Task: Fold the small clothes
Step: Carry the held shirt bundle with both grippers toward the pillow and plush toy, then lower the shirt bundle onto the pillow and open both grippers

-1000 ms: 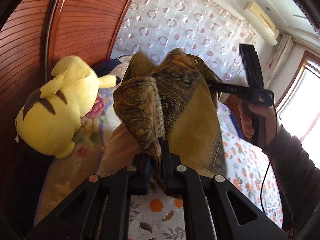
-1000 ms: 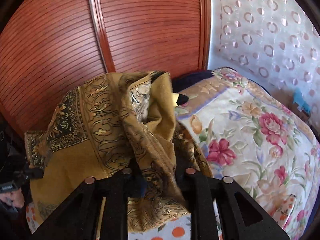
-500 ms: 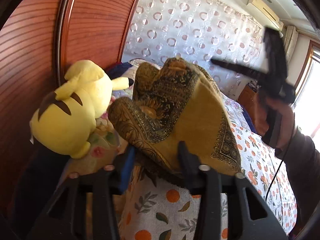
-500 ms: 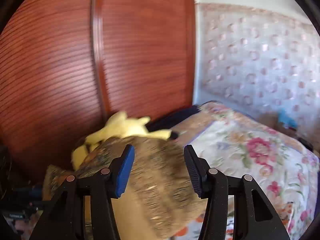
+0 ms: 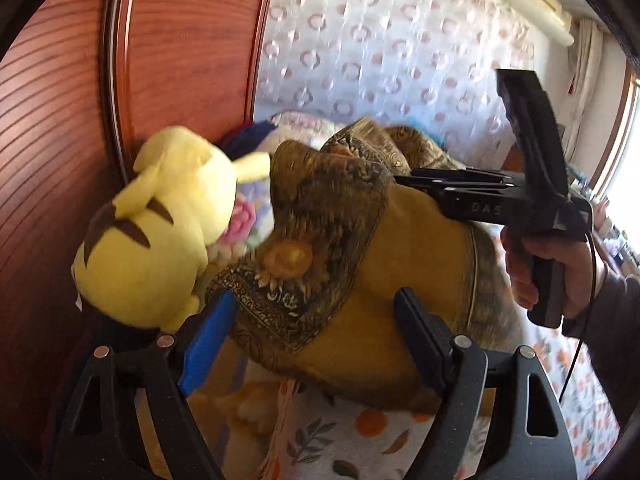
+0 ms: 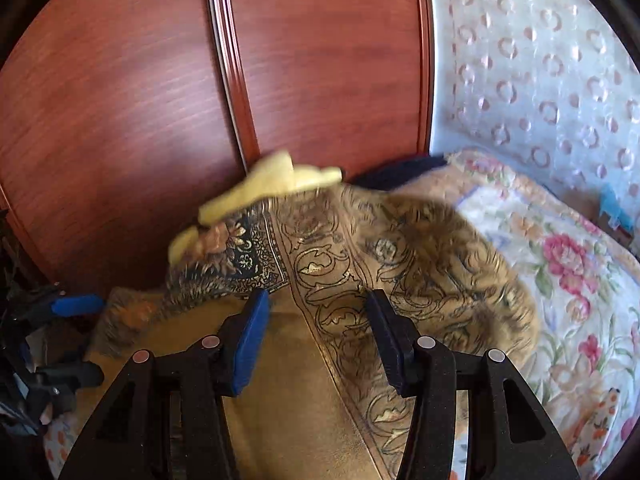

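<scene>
While both grippers hang with jaws spread and nothing between them, the ochre patterned cloth (image 5: 352, 264) lies heaped on the bed (image 5: 340, 440) beside a yellow plush toy (image 5: 160, 232). Left gripper (image 5: 316, 344) sits just before the heap; right gripper (image 6: 316, 336) hovers over it near the floral pillow (image 6: 560, 264).

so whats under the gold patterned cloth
The gold patterned cloth lies bunched on the orange-print bedsheet, with a floral quilt beyond it. Whatever is beneath its middle is covered.
</scene>
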